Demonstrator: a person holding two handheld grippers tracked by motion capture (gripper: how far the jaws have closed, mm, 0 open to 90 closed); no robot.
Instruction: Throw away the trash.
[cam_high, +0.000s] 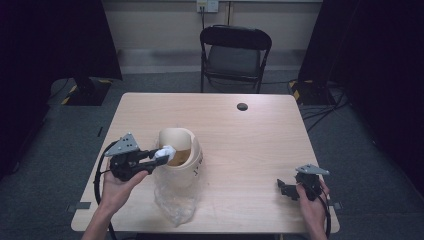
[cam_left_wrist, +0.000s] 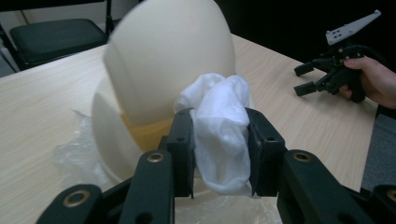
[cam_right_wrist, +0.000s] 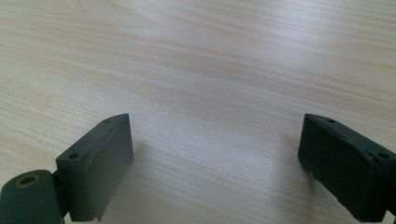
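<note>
This looks like a lab or recording room set up for test work. A plain light-wood table (cam_high: 235, 130) stands on grey carpet, with dark curtains hanging to either side of it. Behind the table sit a black folding chair (cam_high: 235, 55), a wall socket (cam_high: 207, 6) and loose cables with hazard-taped stand bases (cam_high: 306, 90).

Both forearms are bare. Each hand carries a black gripper (cam_high: 156, 159) with brass-ringed pivots, a grey three-cornered plate (cam_high: 123, 145) and a black cable (cam_high: 99, 176).
</note>
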